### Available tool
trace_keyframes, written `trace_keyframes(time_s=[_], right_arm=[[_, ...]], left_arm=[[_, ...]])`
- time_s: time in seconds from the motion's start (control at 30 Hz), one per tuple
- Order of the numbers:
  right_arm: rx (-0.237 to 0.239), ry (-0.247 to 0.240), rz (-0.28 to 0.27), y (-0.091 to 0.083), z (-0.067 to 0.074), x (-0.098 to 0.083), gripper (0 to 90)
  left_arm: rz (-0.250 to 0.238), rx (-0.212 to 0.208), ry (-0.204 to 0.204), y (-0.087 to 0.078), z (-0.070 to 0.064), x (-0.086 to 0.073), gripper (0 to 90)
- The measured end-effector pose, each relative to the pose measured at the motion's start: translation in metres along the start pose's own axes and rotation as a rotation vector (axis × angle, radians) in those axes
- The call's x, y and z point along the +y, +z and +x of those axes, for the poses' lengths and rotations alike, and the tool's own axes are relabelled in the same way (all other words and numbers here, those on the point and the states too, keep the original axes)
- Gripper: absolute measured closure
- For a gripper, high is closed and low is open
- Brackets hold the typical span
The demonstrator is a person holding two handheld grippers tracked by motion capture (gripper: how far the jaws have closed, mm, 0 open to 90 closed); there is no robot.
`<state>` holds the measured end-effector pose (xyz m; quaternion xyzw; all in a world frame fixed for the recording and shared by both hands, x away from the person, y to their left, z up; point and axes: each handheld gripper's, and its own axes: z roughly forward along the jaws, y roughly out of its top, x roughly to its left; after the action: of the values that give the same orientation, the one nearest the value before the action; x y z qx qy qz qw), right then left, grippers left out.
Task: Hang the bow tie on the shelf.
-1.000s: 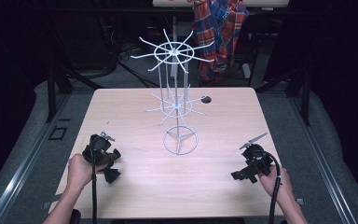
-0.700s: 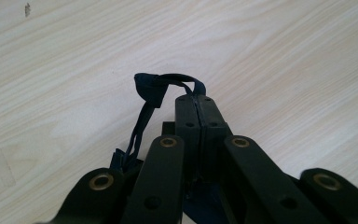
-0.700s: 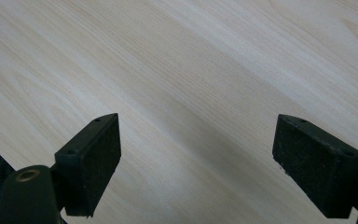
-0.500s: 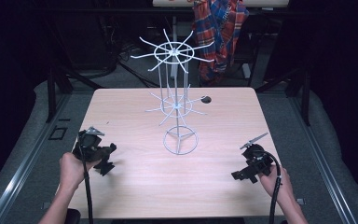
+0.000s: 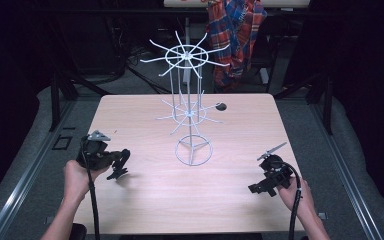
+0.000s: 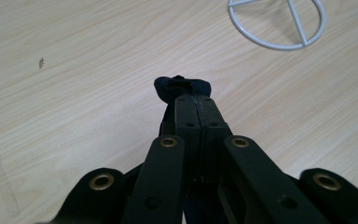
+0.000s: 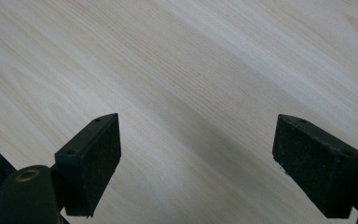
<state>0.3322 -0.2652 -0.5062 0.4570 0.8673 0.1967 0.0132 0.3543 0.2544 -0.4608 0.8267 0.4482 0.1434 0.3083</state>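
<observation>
My left gripper (image 5: 121,166) hangs a little above the wooden table (image 5: 145,115) at the front left, jaws pointing right. In the left gripper view it (image 6: 194,101) is shut on a small dark blue soft thing (image 6: 182,87) that bulges past the tips. A white wire rack (image 5: 186,55) with two tiers of spokes stands mid-table on a ring base (image 5: 194,150); that ring (image 6: 277,22) lies ahead of the left jaws. My right gripper (image 5: 258,188) rests low at the front right. Its jaws (image 7: 196,158) stand wide open over bare wood.
A second small dark thing (image 5: 220,106) lies on the table right of the rack's lower spokes. A plaid garment (image 5: 235,35) hangs behind the table. Dark floor and metal rails surround the table's edges.
The left hand has lifted its gripper off the table with the dark thing and swung it slightly left. The right hand has stayed put.
</observation>
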Motion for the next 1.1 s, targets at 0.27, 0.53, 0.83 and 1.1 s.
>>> trace_keyframes(time_s=[0.27, 0.53, 0.83, 1.1], right_arm=[[-0.003, -0.002, 0.013, 0.001, 0.000, 0.000, 15.1], [-0.007, 0.000, 0.015, 0.001, -0.001, 0.000, 15.1], [-0.008, -0.006, 0.023, 0.001, 0.000, -0.001, 15.1], [-0.008, -0.009, 0.032, 0.001, -0.001, -0.001, 15.1]], left_arm=[[-0.024, -0.002, -0.007, -0.003, -0.001, 0.004, 89.3], [-0.039, -0.011, -0.012, -0.005, -0.001, 0.008, 89.3], [-0.060, -0.019, -0.013, -0.009, -0.004, 0.014, 89.4], [-0.071, -0.023, -0.008, -0.011, -0.007, 0.021, 89.4]])
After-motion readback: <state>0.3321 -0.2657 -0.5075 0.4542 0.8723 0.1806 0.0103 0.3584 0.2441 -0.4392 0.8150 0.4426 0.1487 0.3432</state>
